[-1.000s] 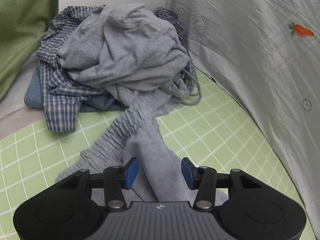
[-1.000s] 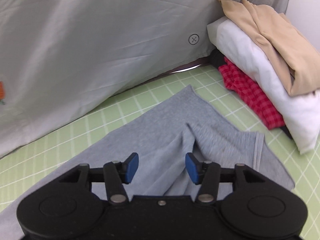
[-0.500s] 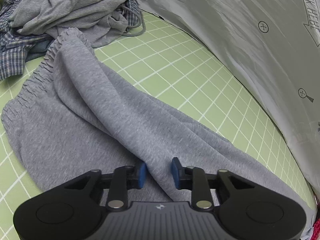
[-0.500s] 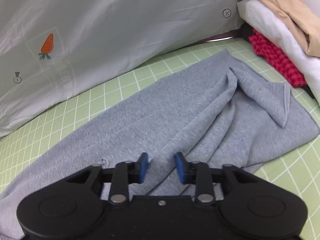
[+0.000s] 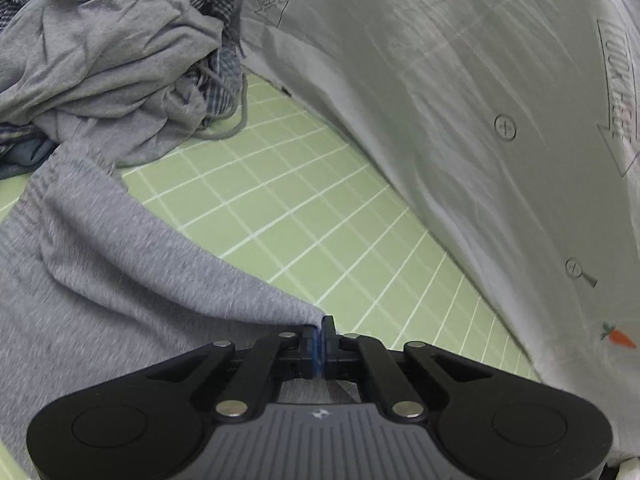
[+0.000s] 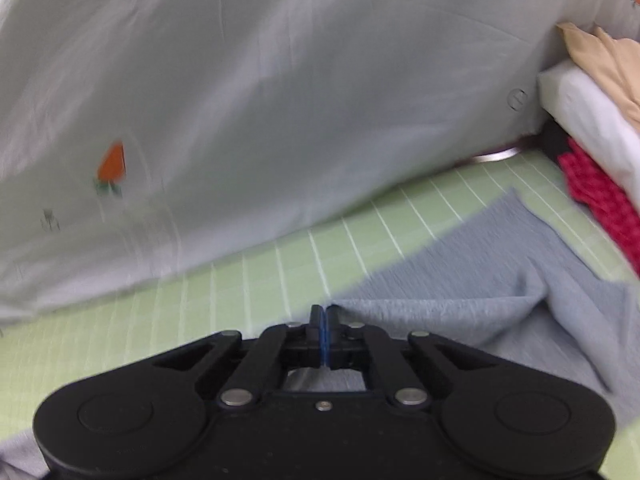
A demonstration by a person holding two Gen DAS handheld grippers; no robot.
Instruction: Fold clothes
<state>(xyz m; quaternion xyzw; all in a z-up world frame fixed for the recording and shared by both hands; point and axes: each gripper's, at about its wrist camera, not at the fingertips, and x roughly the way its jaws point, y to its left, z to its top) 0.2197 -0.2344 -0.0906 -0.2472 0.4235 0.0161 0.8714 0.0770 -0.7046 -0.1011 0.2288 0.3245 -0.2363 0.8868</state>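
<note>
Grey sweatpants (image 5: 100, 280) lie spread on the green checked sheet (image 5: 304, 200), with the gathered waistband at the far left. My left gripper (image 5: 321, 336) is shut on the pants' far edge. In the right wrist view the grey sweatpants (image 6: 500, 300) stretch off to the right, creased near the leg end. My right gripper (image 6: 323, 332) is shut on that same far edge of the fabric.
A heap of unfolded clothes (image 5: 108, 52), grey and blue plaid, sits at the far left. A stack of folded clothes (image 6: 600, 128), beige, white and red checked, stands at the right. A grey quilt with carrot prints (image 5: 480, 120) rises along the far side.
Both grippers went from open to shut, pinching the far edge of the sweatpants. Both have shifted toward the quilt side, and the fabric edge has lifted with them.
</note>
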